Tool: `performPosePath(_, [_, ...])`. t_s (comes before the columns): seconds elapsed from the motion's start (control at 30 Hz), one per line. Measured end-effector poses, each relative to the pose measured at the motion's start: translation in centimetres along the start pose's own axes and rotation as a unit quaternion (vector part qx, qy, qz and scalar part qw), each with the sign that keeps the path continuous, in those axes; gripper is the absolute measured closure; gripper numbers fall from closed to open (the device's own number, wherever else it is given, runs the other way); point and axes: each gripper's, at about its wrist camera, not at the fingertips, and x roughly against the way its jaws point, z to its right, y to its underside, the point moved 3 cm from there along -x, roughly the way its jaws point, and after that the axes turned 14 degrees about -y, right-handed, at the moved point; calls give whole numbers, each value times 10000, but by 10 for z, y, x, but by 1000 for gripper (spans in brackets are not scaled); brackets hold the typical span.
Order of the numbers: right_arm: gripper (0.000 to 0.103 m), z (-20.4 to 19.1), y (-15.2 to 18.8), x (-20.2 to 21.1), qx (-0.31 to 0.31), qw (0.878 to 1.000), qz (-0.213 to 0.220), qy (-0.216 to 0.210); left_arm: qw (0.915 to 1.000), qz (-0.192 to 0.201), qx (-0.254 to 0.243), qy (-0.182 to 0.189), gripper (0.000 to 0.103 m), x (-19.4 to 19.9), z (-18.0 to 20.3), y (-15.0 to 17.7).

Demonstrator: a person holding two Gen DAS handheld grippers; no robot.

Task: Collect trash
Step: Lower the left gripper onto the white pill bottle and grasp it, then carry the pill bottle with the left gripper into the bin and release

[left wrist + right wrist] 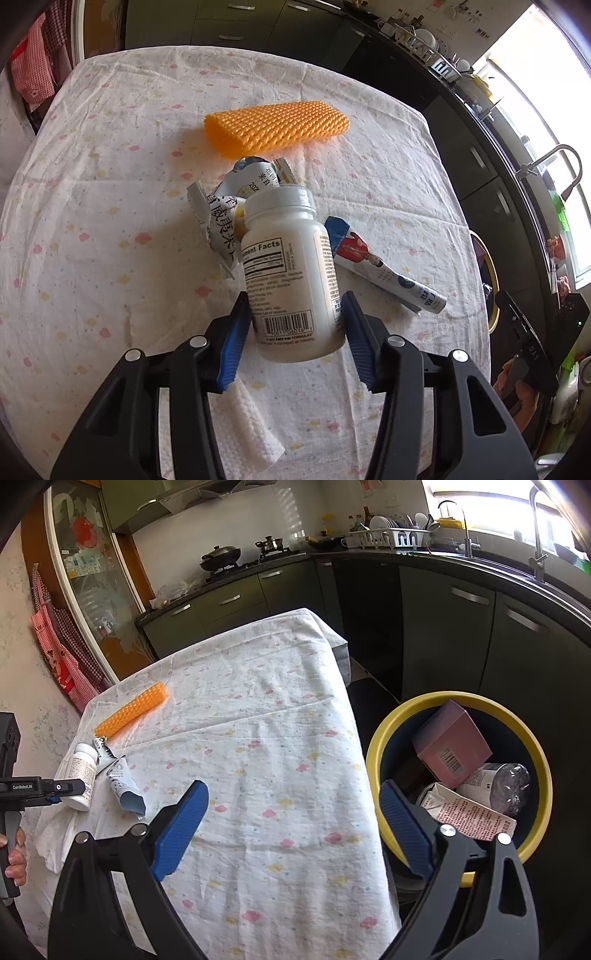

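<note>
White supplement bottle (291,273) is pinched at its base by the left tool (295,332) on the bench (92,221); right tool (295,827) is held spread wide, nothing gripped.

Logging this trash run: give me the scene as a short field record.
surface: table under a flowered white cloth
left gripper: jaws around the white plastic supplement bottle, pads at its sides
right gripper: open, empty
loose trash: orange foam net sleeve, crumpled printed wrapper, squeezed blue-and-white tube
bin: yellow-rimmed bucket, partly filled
</note>
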Motion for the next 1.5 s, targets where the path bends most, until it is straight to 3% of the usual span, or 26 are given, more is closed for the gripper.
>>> performPosePath(0.3, [14,-9,1,0,77,10000,-30,-22,9980,399,-474,-90,56,44,6,24])
performPosePath(0.57, [14,-11,1,3,98,9999,-18,-27,9960,321,-784,-296,56,36,12,35])
performPosePath(0.77, [14,-7,-3,15,73,9999,119,-9,9929,600,-995,-253,56,57,24,35])
performPosePath(1.07, [14,23,-11,53,-173,9979,545,301,9795,961,-1741,326,56,99,91,33])
performPosePath(1.3, [14,41,-8,66,-324,9962,686,415,9697,1002,-2150,582,56,108,137,32])
performPosePath(1.5, [14,69,-5,99,-528,9903,1012,789,9542,967,-2691,877,56,104,197,27])
